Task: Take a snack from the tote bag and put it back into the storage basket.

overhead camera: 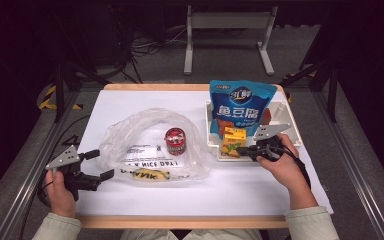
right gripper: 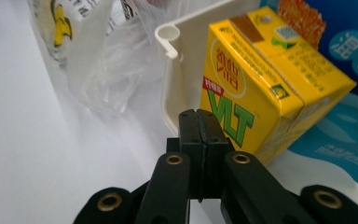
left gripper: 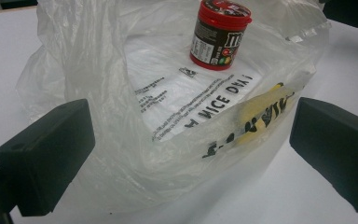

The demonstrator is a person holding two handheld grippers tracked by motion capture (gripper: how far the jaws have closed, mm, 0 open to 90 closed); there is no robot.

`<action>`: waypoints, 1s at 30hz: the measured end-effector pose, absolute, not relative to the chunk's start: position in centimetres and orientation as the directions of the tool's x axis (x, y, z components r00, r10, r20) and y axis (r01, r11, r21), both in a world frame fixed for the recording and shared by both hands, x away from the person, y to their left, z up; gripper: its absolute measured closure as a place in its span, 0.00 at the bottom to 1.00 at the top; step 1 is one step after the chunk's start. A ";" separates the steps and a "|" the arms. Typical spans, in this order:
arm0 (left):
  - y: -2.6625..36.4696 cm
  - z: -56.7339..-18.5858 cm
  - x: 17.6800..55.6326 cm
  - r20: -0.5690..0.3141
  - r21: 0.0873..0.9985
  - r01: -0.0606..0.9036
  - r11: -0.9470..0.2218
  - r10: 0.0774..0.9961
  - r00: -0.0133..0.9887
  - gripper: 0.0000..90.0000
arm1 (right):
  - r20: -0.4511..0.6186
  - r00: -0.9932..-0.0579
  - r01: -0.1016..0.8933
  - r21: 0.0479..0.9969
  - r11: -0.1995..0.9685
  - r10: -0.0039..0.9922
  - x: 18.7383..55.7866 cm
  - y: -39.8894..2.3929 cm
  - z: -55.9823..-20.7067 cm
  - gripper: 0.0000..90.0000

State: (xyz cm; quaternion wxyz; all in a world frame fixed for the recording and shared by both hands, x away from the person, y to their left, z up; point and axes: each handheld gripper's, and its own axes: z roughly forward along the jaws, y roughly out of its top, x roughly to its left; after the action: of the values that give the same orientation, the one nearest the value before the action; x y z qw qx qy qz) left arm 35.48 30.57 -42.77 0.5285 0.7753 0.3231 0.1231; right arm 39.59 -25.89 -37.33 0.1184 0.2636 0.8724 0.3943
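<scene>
A crumpled clear plastic bag (overhead camera: 150,145) (left gripper: 168,107) lies on the white table, with a red-lidded candy tub (overhead camera: 175,141) (left gripper: 220,32) standing upright on it. My left gripper (overhead camera: 102,164) (left gripper: 191,149) is open, its jaws spread on either side of the bag's near edge without pressing it. A yellow drink carton (overhead camera: 234,141) (right gripper: 256,84) sits in the front left corner of a white tray (overhead camera: 292,131) (right gripper: 177,74). My right gripper (overhead camera: 243,149) (right gripper: 198,114) is shut and empty, its tips just in front of the carton at the tray's corner.
A large blue snack pouch (overhead camera: 240,102) (right gripper: 354,56) leans in the tray behind the carton, with something orange-red under it. The bag carries black print and a yellow banana mark (overhead camera: 150,174). The table's wooden edge (overhead camera: 180,221) runs along the front.
</scene>
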 end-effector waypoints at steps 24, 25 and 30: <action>30.7 -42.8 35.5 -0.144 0.901 0.365 -0.234 0.631 0.762 0.01 | -0.013 -0.771 0.447 0.702 0.554 0.637 41.0 -26.8 -40.1 1.00; 30.7 -42.8 35.5 -0.144 0.901 0.364 -0.235 0.631 0.762 0.01 | -0.015 -0.769 0.447 0.701 0.555 0.639 41.1 -26.8 -40.1 1.00; 30.7 -42.8 35.6 -0.145 0.901 0.366 -0.235 0.631 0.762 0.01 | -0.019 -0.765 0.452 0.697 0.557 0.644 41.1 -27.0 -40.1 1.00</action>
State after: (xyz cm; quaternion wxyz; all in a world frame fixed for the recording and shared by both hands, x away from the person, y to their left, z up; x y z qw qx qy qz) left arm 35.55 30.70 -42.77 0.5286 0.7757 0.3213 0.1253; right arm 41.08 -26.98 -40.07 0.1374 0.3144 0.8715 0.3504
